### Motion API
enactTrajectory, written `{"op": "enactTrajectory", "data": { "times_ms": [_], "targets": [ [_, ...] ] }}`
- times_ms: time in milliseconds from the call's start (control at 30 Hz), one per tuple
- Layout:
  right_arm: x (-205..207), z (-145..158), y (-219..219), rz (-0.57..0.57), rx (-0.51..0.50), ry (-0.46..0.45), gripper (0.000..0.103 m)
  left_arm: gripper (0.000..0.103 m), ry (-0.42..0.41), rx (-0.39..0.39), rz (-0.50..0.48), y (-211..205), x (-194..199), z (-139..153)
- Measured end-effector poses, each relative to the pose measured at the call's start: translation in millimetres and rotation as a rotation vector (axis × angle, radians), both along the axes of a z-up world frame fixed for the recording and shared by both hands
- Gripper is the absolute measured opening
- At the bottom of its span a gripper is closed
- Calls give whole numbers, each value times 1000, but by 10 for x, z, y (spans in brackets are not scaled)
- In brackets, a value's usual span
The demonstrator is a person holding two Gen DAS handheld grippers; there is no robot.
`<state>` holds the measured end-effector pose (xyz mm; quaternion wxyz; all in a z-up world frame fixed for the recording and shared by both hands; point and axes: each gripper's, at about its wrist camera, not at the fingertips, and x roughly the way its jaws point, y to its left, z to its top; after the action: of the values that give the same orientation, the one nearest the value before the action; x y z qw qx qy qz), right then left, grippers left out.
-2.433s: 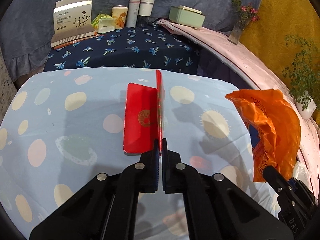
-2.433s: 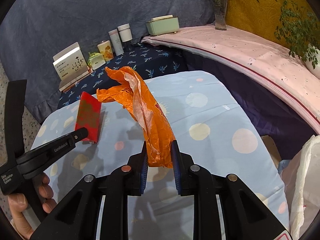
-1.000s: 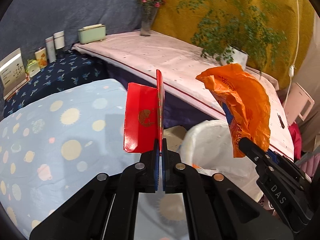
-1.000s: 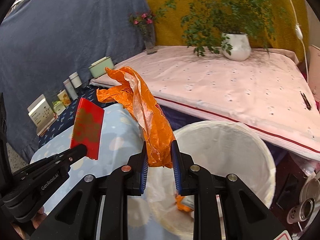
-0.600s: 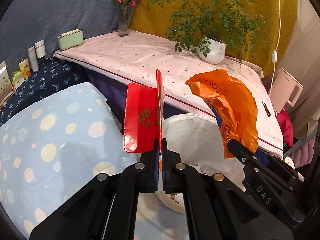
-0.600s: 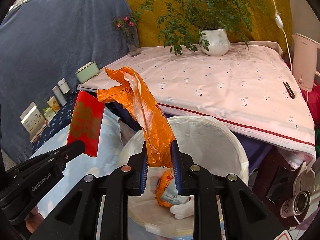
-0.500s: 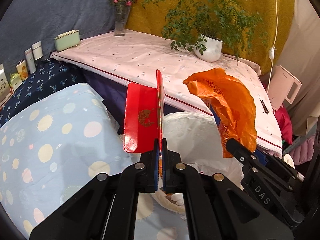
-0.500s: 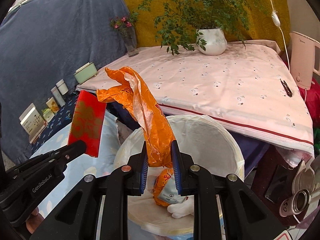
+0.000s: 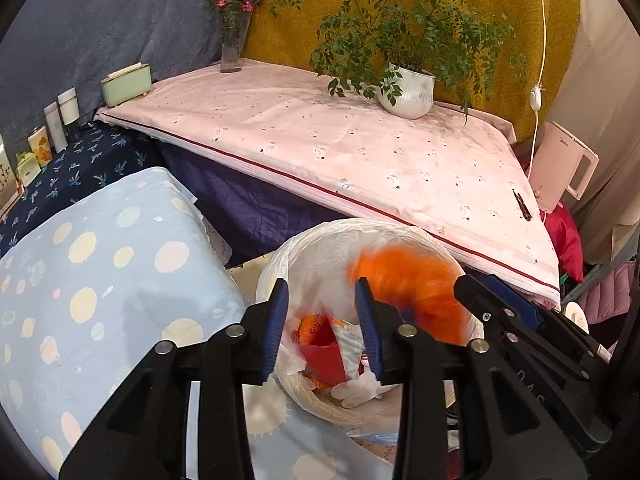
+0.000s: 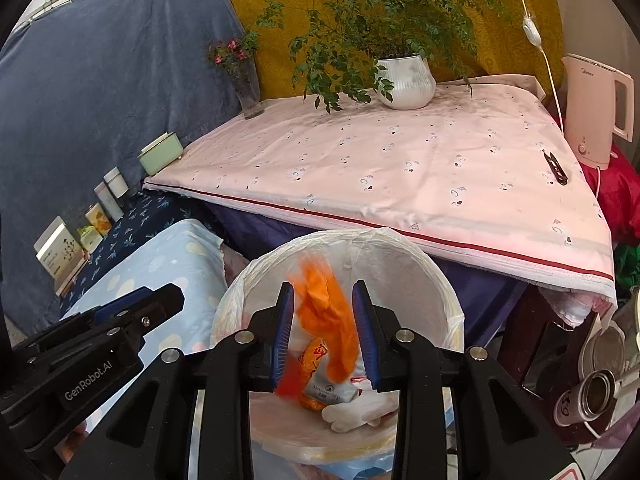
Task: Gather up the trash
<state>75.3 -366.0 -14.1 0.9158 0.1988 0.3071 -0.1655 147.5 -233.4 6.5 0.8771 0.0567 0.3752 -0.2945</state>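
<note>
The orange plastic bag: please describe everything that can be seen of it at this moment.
The orange plastic bag is thin, crumpled film, motion-blurred in both views. In the right wrist view it hangs lengthwise between the blue pads of the right claw, whose jaws have just been opening and no longer press on it. It is over the mouth of the white-lined trash bin, above a snack packet and a white glove lying inside.
</note>
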Motion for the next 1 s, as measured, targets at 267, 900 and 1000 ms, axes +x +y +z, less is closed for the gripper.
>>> {"op": "enactTrajectory", "data": {
  "times_ms": [267, 900, 1000],
  "targets": [
    [-51, 64, 38, 7, -14, -1, 31, 34, 3, -7, 3, 53, -33, 35],
    [-419, 299, 445, 50, -128, 16, 72, 65, -42, -5, 85, 608, -330, 153],
    [-488, 307, 522, 64, -135, 19, 79, 68, -36, 0, 97, 706, -407, 130]
  ]
}}
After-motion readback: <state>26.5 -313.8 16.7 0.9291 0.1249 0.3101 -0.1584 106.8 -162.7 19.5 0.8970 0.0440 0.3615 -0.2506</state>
